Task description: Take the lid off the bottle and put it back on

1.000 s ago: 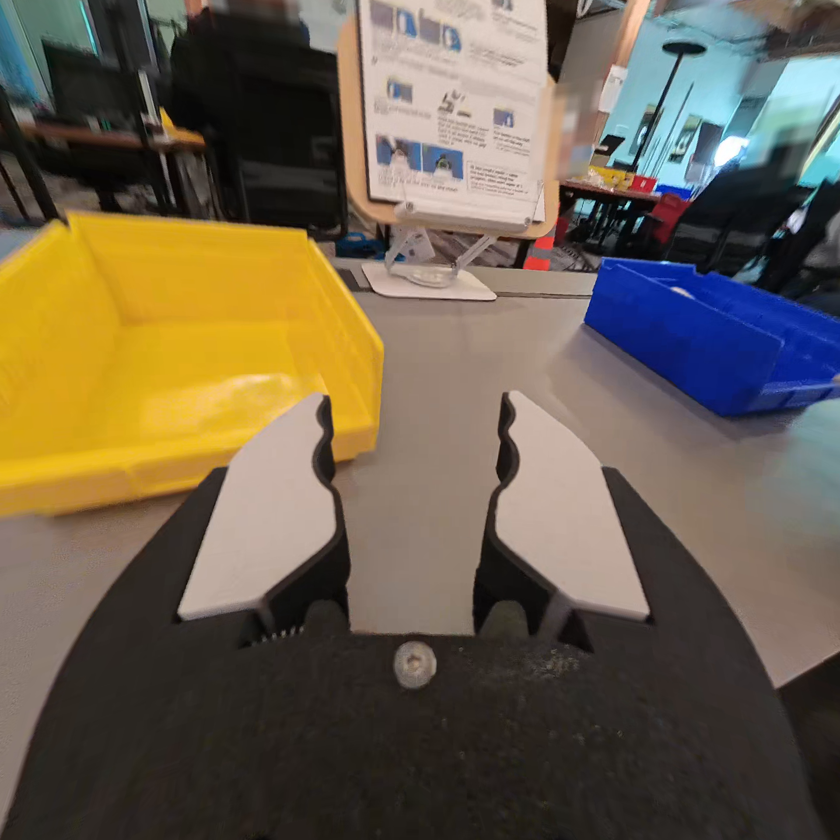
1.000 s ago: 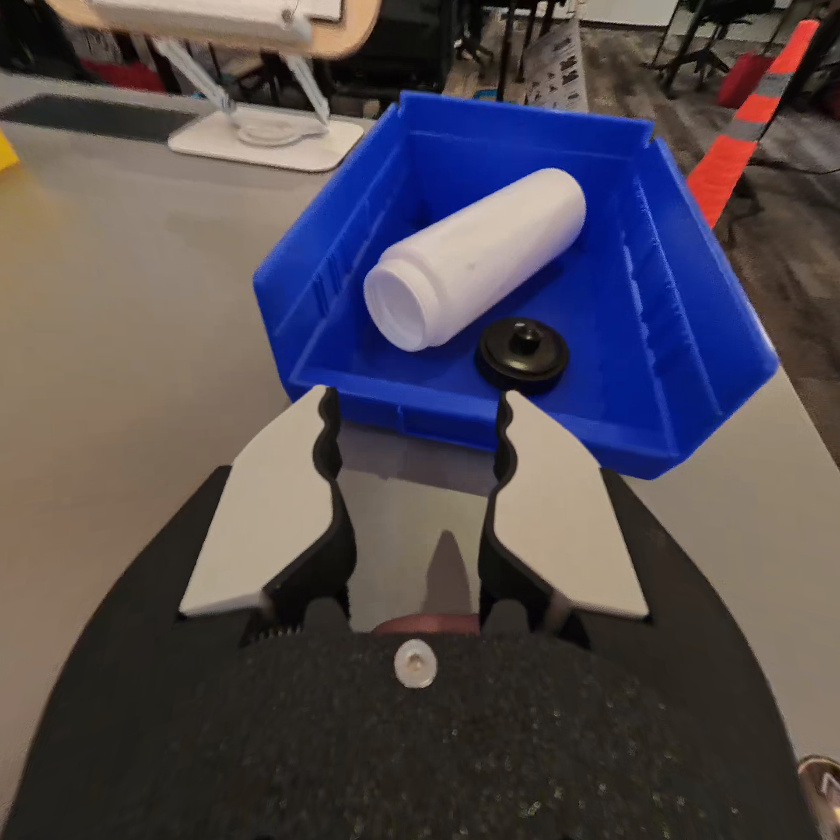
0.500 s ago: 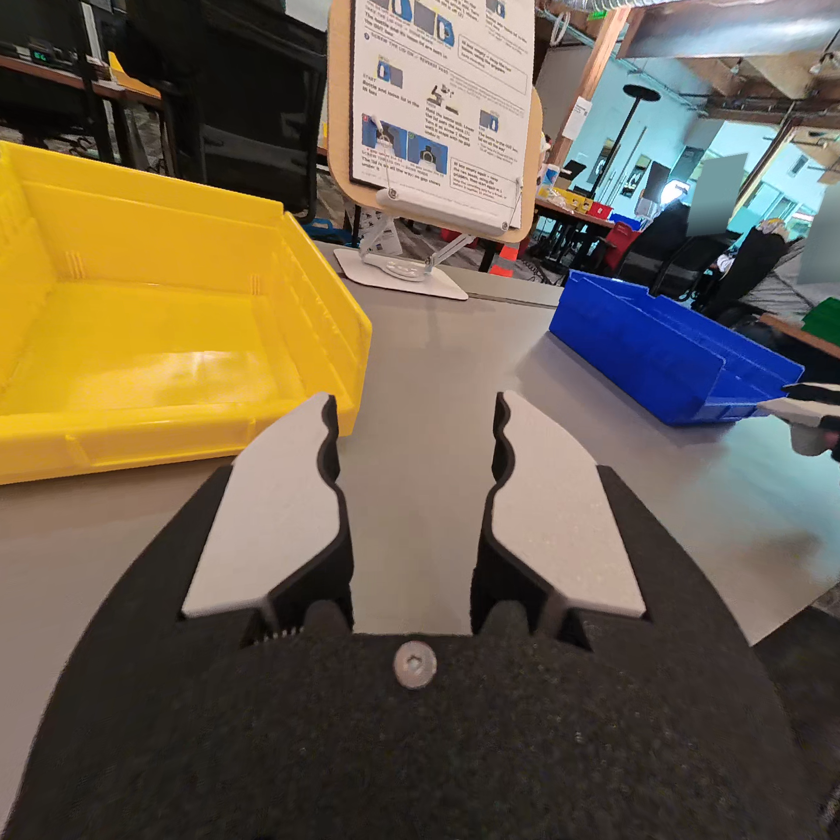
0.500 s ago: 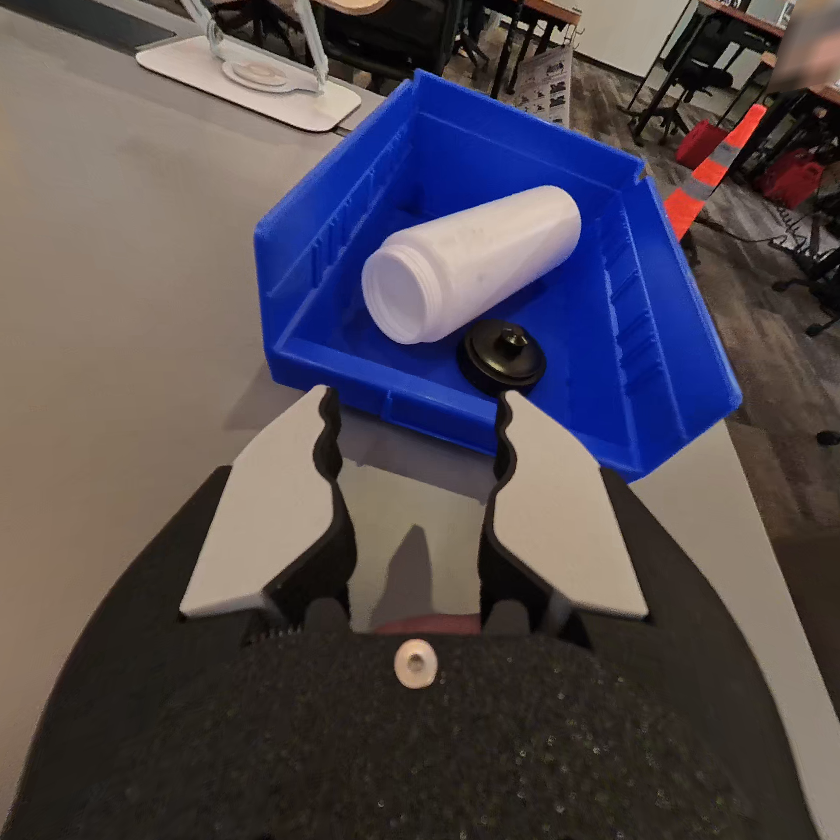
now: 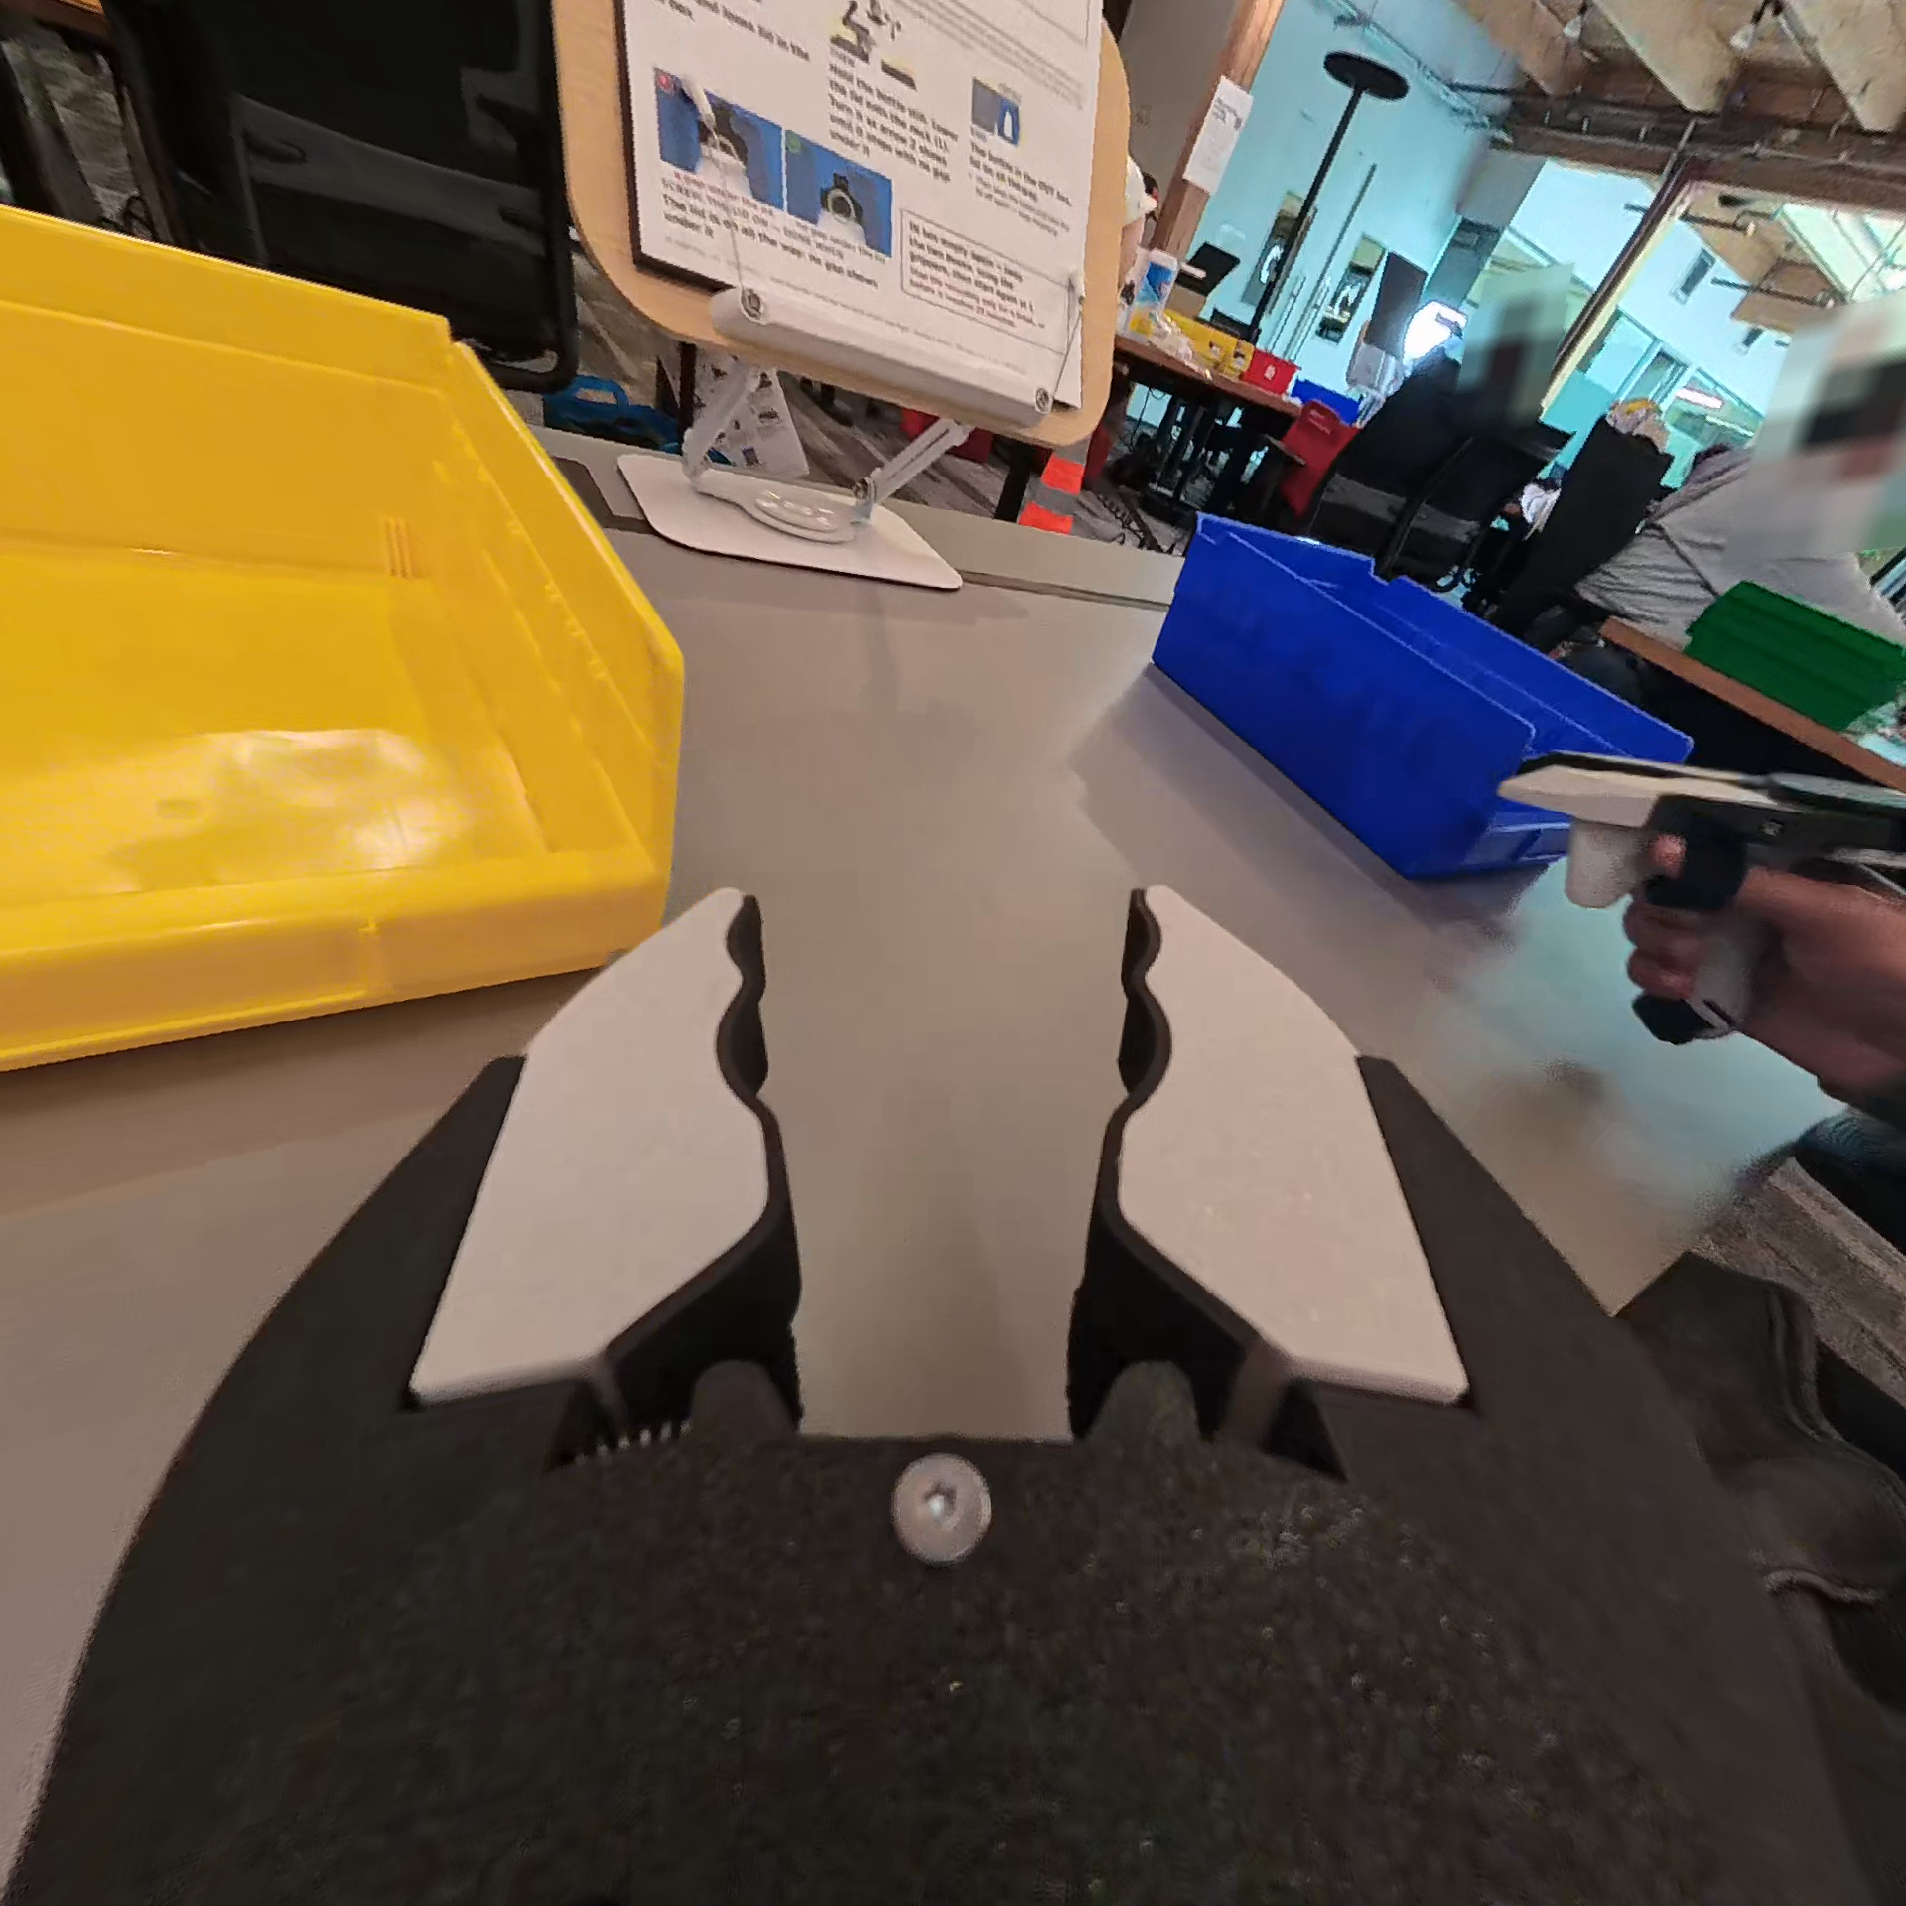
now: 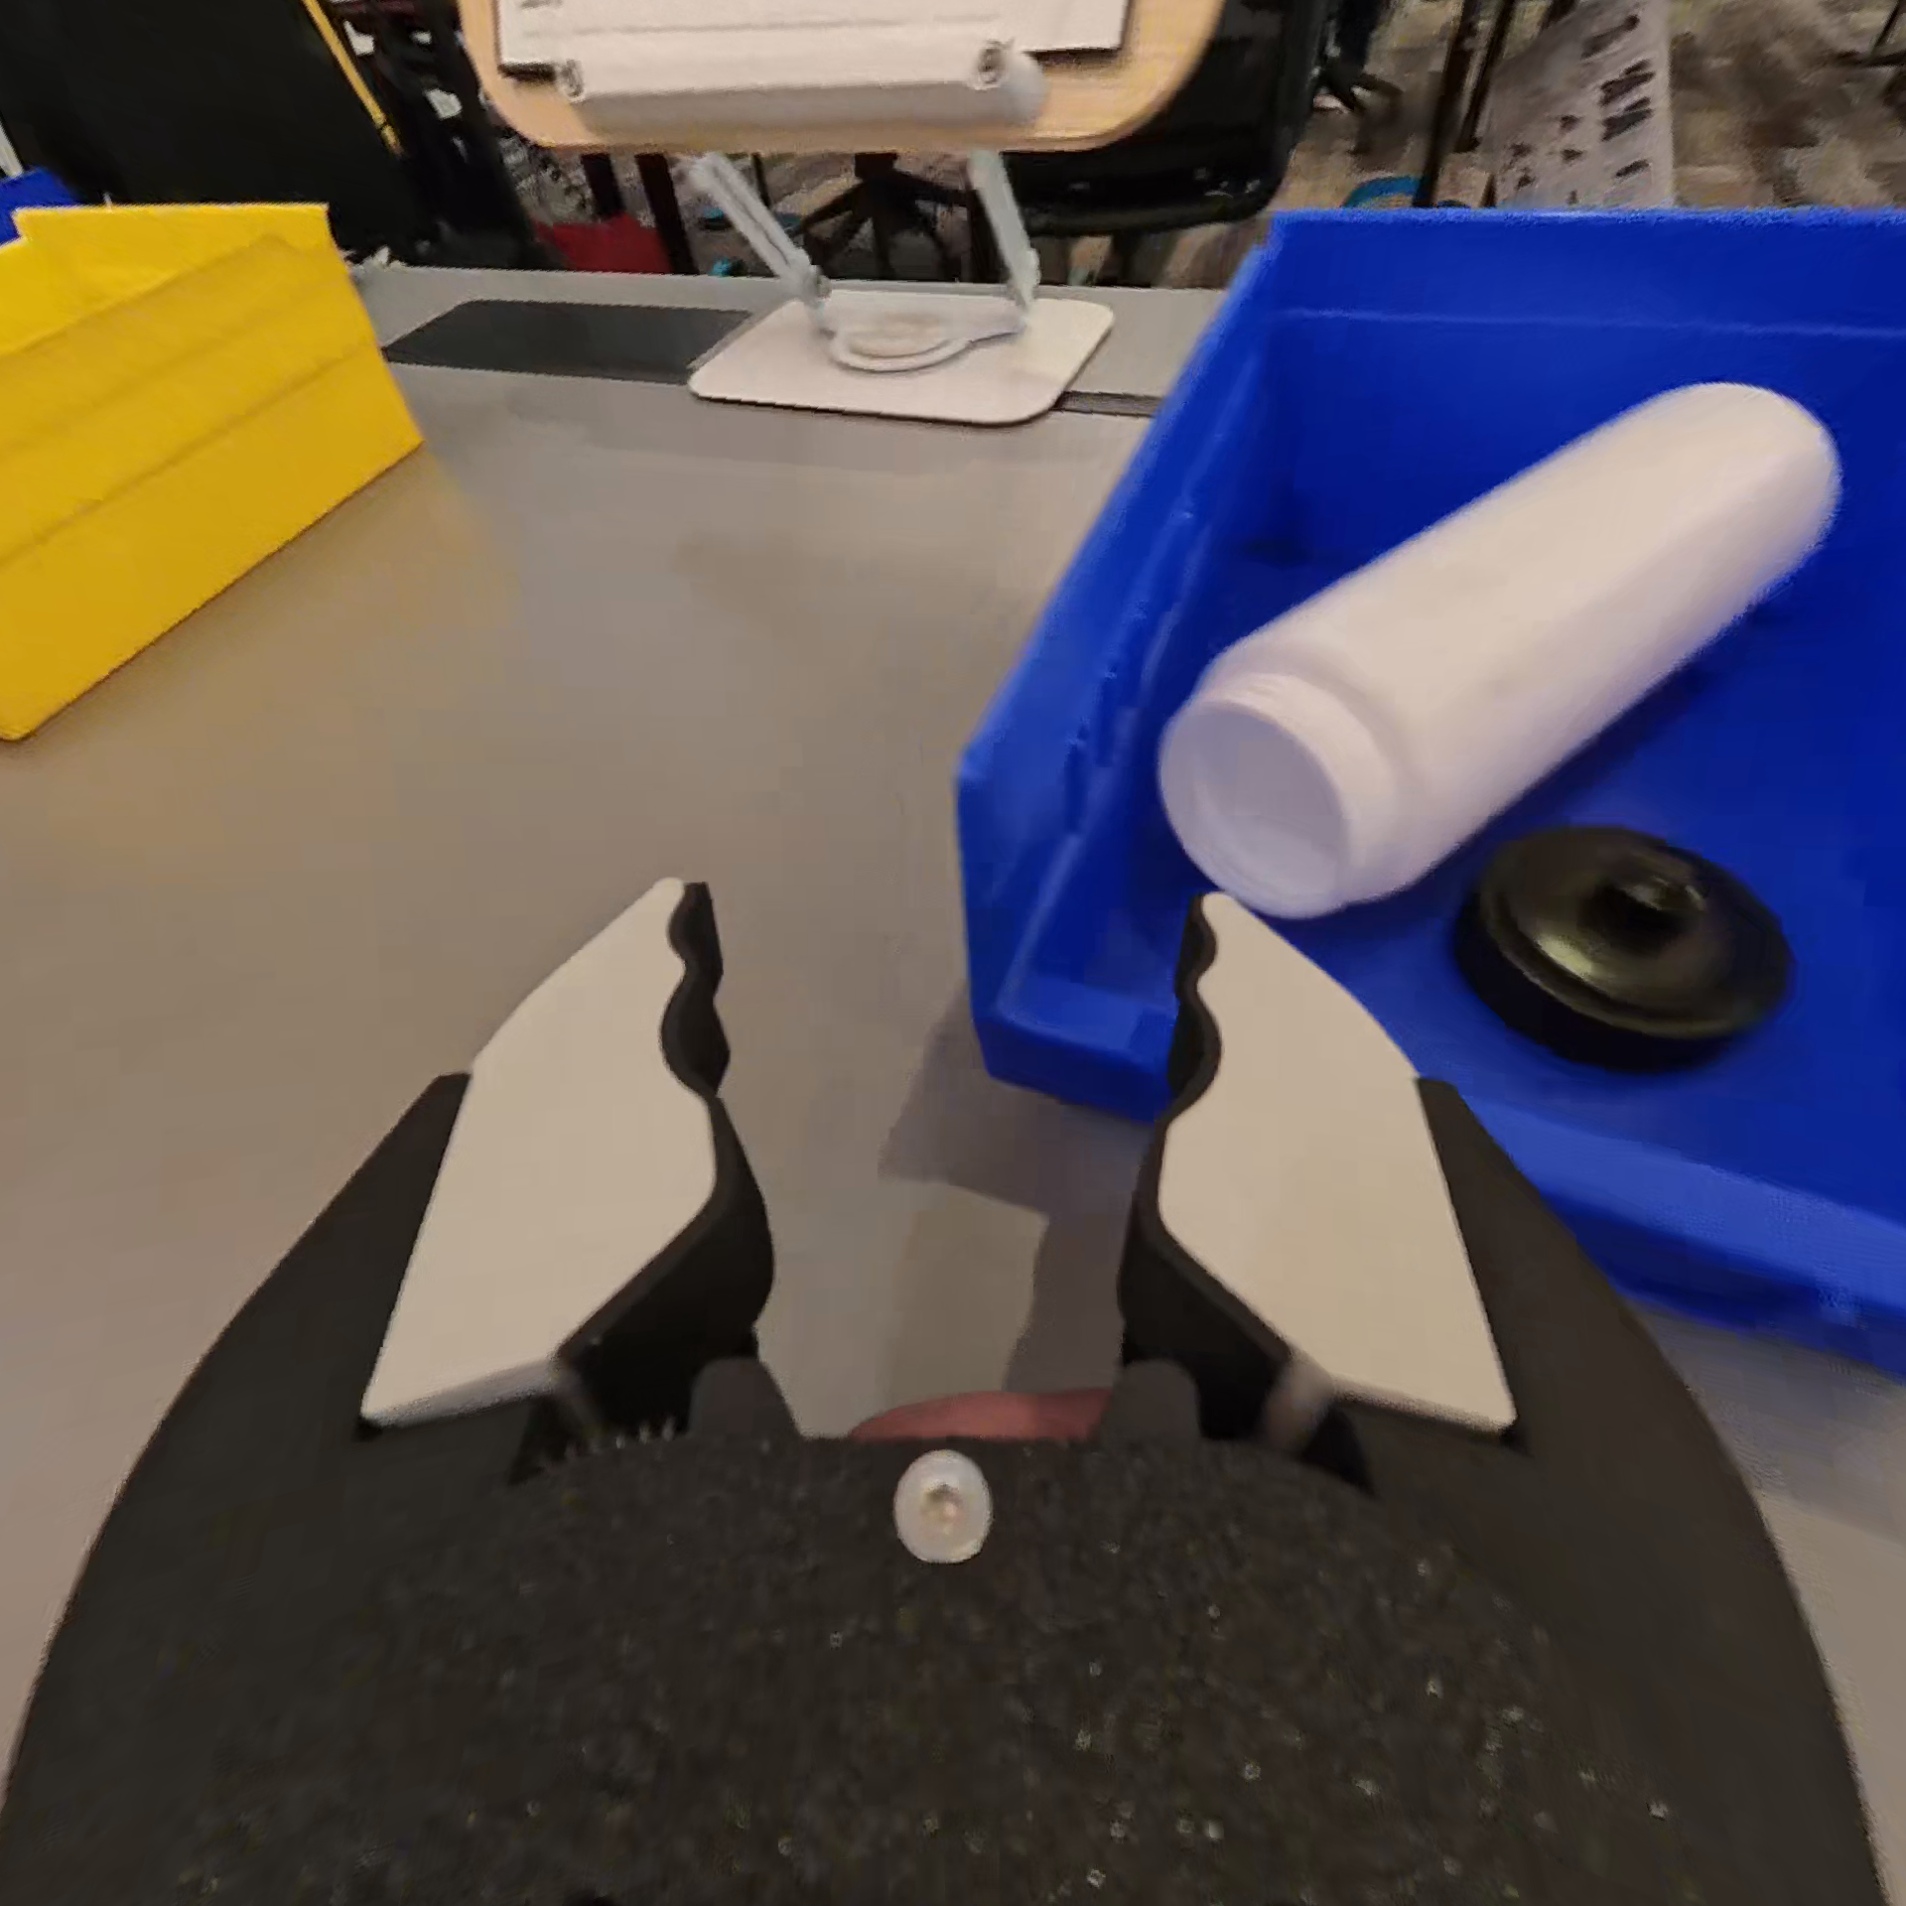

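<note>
A white bottle (image 6: 1496,660) lies on its side in the blue bin (image 6: 1073,990), open mouth toward me, with no lid on. The black lid (image 6: 1624,949) lies flat in the bin just right of the bottle's mouth. My right gripper (image 6: 944,928) is open and empty, over the grey table just left of the bin's near corner. My left gripper (image 5: 939,908) is open and empty over the table between the two bins. In the left wrist view the blue bin (image 5: 1382,701) sits at the right, its contents hidden, with the right gripper (image 5: 1578,799) and a hand (image 5: 1795,980) near it.
A yellow bin (image 5: 309,660) stands at the left of the table; it also shows in the right wrist view (image 6: 175,464). A stand with an instruction sheet (image 5: 866,206) stands at the table's back (image 6: 897,351). Chairs, desks and people lie beyond. The table edge (image 5: 1650,1269) is at the right.
The right gripper has swung left, so the bin and bottle now sit at the right of its view, and its jaws have opened a little wider. The left view has shifted, showing the right gripper and hand.
</note>
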Motion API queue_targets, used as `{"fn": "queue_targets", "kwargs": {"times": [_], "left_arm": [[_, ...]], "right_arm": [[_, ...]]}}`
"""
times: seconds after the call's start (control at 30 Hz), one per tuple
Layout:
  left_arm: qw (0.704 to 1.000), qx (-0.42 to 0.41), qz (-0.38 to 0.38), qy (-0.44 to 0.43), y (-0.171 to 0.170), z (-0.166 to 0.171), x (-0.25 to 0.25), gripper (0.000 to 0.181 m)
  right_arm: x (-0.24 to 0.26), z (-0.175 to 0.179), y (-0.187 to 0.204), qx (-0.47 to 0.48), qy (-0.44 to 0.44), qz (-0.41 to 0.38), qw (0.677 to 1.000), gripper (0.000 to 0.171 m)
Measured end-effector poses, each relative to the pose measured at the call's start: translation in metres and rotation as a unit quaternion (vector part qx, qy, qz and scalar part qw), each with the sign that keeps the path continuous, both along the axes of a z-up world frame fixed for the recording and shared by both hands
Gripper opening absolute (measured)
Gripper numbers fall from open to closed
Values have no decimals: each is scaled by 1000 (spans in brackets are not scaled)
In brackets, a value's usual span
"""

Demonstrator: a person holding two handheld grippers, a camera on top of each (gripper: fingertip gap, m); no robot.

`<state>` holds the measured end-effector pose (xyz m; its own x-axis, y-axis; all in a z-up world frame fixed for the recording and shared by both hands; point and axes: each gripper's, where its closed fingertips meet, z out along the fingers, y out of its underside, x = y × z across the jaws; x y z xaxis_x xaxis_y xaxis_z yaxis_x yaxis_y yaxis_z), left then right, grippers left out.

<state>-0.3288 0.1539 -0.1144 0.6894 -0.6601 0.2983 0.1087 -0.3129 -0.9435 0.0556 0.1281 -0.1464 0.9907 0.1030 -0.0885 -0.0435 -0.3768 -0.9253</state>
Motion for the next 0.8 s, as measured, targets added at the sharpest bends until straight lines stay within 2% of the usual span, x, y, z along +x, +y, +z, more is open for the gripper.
{"fn": "queue_targets", "kwargs": {"times": [0.1, 0.2, 0.3, 0.4, 0.47, 0.57, 0.63, 0.73, 0.8], "left_arm": [[1000, 14, -2, 9, -1, 3, 4, 66], [998, 36, -5, 43, -3, 2, 13, 67], [995, 68, -22, 72, -4, 5, 37, 69], [989, 78, -82, 96, -10, 2, 88, 71], [983, 71, -126, 113, -13, -6, 130, 77], [975, 33, -183, 120, -15, -17, 199, 83], [972, 20, -199, 127, -10, -18, 242, 83], [967, 23, -210, 142, 1, -19, 299, 82], [965, 13, -204, 165, 10, -28, 323, 71]], "right_arm": [[-20, -6, 19, -11, 7, 19, 1000, 86], [-38, -8, 33, -22, 21, 26, 999, 100], [-69, -8, 32, -40, 7, 96, 995, 106], [-100, 9, 12, -5, -11, 173, 985, 74], [-104, 25, -4, 28, -22, 177, 984, 78], [-77, 42, -26, 59, -59, 113, 990, 75], [-32, 51, -39, 82, -74, 1, 994, 74], [52, 53, -68, 97, -65, -194, 974, 66], [82, 46, -72, 93, -46, -242, 965, 66]]}}
